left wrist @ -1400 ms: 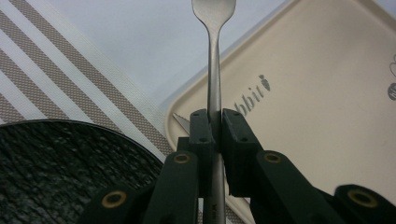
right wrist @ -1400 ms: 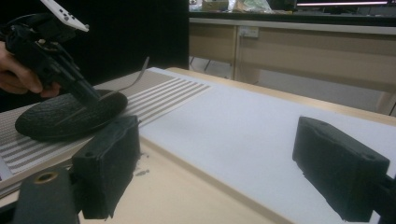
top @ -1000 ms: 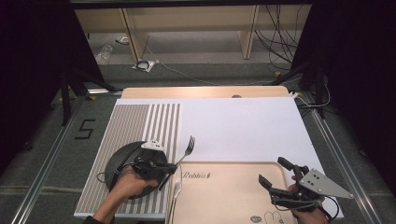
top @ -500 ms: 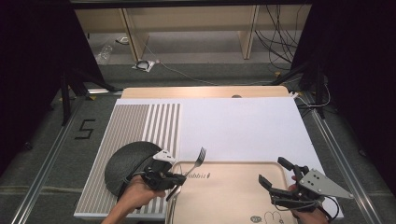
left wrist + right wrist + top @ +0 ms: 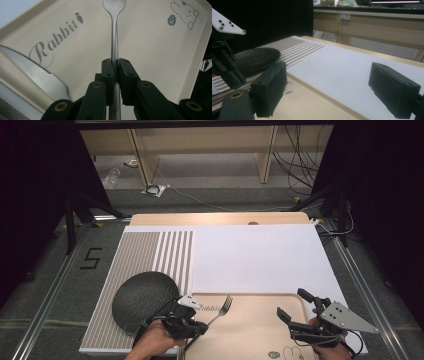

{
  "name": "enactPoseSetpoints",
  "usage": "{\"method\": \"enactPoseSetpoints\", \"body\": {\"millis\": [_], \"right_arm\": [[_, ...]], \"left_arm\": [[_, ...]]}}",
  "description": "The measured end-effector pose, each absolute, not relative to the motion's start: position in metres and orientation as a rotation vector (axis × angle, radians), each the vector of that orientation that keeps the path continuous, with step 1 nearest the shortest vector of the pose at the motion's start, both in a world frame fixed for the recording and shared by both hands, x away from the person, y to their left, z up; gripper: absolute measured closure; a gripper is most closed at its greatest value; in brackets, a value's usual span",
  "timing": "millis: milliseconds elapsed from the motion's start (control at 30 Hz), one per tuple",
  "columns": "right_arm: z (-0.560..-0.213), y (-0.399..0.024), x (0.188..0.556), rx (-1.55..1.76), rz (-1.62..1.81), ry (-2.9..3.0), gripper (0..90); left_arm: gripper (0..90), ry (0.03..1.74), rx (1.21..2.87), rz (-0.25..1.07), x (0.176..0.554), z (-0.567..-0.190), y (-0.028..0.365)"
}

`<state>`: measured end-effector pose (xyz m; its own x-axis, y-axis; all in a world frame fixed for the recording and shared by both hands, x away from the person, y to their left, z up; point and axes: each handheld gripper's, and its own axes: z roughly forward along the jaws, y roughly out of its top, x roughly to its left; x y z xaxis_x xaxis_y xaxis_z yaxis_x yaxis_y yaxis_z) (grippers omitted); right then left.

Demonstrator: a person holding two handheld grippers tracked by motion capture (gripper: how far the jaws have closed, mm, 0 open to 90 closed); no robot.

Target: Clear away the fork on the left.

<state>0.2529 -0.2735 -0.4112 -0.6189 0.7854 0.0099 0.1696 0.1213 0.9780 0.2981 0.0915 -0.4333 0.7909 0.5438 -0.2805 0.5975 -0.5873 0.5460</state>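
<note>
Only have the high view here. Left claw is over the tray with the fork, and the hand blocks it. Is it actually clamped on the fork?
Observer: Yes. In the left gripper view the left claw has both pads pressed on the handle of the fork, tines pointing away over the tray.
Operator: Anything lying close to it?
Observer: A serrated knife lies by the Rabbit lettering at the tray's edge, off to the side of the fork, not under it.
</note>
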Motion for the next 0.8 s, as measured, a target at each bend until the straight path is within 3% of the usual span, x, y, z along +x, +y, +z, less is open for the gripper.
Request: {"method": "enactPoseSetpoints", "body": {"millis": [800], "right_arm": [[-0.411,-0.273,0.253,0.92,1.528,1.883,15.9]], "left_arm": [[82.5,0.765,2.449,-0.242,0.283,-0.449,0.068]]}}
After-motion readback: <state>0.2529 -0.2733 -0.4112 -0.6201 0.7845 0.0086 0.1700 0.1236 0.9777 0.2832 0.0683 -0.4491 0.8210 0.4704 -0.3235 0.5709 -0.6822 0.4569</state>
